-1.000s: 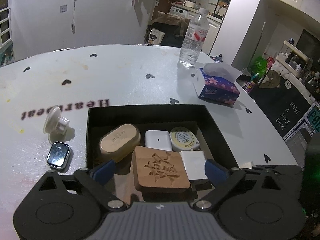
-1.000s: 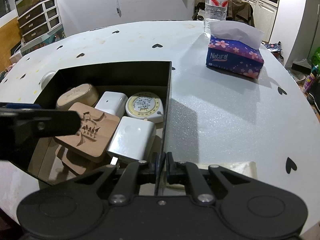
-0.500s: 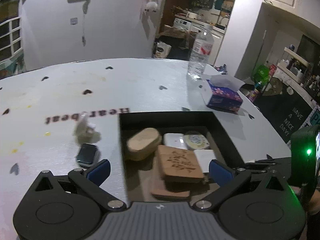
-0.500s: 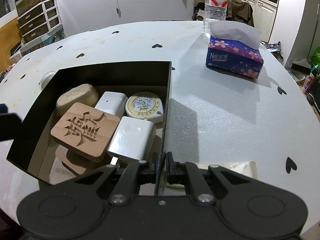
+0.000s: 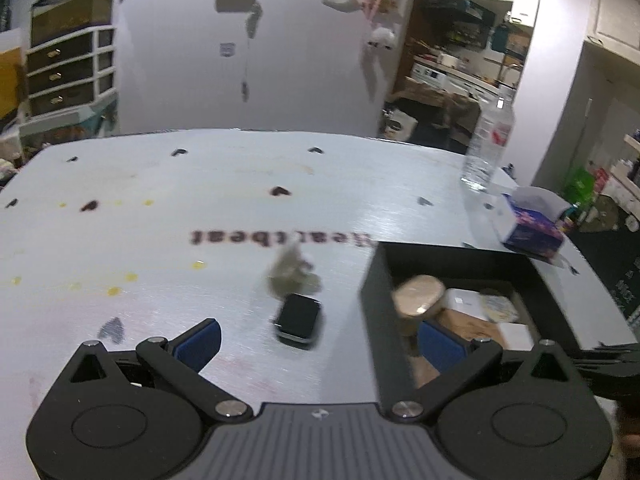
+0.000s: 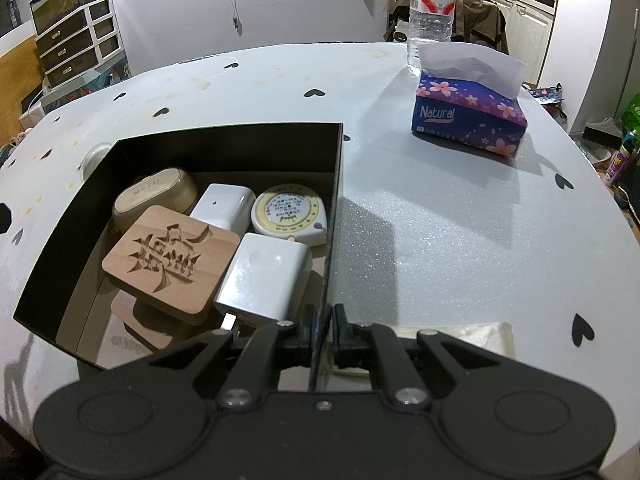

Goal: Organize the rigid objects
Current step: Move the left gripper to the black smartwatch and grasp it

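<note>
My left gripper (image 5: 318,342) has its jaws wide apart, empty — the watch (image 5: 298,319) lies on the table (image 5: 160,240) between them, just ahead of the tips, left of the box (image 5: 370,292). My right gripper (image 6: 323,322) is clamped on the box wall — approx. at its near corner.

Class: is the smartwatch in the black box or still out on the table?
Out. The smartwatch lies on the table, left of the box, between the open left tongs.

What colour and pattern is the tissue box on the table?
The tissue box is dark blue to purple with pink cherry blossoms; the right wrist view shows it best.
</note>
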Motion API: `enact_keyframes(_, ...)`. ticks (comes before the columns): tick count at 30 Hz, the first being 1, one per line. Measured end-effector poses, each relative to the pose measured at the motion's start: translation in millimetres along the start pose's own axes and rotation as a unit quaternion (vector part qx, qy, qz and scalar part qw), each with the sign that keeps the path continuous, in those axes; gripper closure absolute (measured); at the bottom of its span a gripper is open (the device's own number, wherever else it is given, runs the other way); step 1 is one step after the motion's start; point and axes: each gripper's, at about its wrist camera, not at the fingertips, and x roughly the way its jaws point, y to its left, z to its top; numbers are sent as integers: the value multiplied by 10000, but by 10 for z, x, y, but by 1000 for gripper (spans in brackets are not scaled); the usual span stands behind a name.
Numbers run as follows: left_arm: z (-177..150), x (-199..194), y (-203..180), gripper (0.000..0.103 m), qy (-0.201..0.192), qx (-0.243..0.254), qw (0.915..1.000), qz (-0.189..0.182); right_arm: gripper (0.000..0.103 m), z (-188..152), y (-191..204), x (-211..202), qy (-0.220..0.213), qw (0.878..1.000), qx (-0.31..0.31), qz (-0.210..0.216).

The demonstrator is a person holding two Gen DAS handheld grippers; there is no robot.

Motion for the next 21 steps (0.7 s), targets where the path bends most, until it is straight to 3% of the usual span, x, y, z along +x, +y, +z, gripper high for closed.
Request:
enact_keyframes(5, -20, 198, 120, 15, -11, 288, 9996, 20, 95, -1, 0, 0, -1, 10000, -2, -4)
enact_keyframes(8, -56, 402, 132, 29, 162, 720, 9972, 71, 95, -1, 0, 0, -1, 10000, 2, -3)
enact_keyframes(11, -87, 614, 163, 42, 408, 806, 9959, 26, 95, -1, -1, 0, -1, 10000, 1, -2)
enact_keyframes(18, -93, 893, 103, 44, 407, 849, 9955, -147, 95, -2, 0, 0, 0, 10000, -1, -4)
enact_keyframes(21, -77, 975, 80, 53, 418, 882, 9951, -127, 95, -2, -1, 0, -1, 10000, 1, -2)
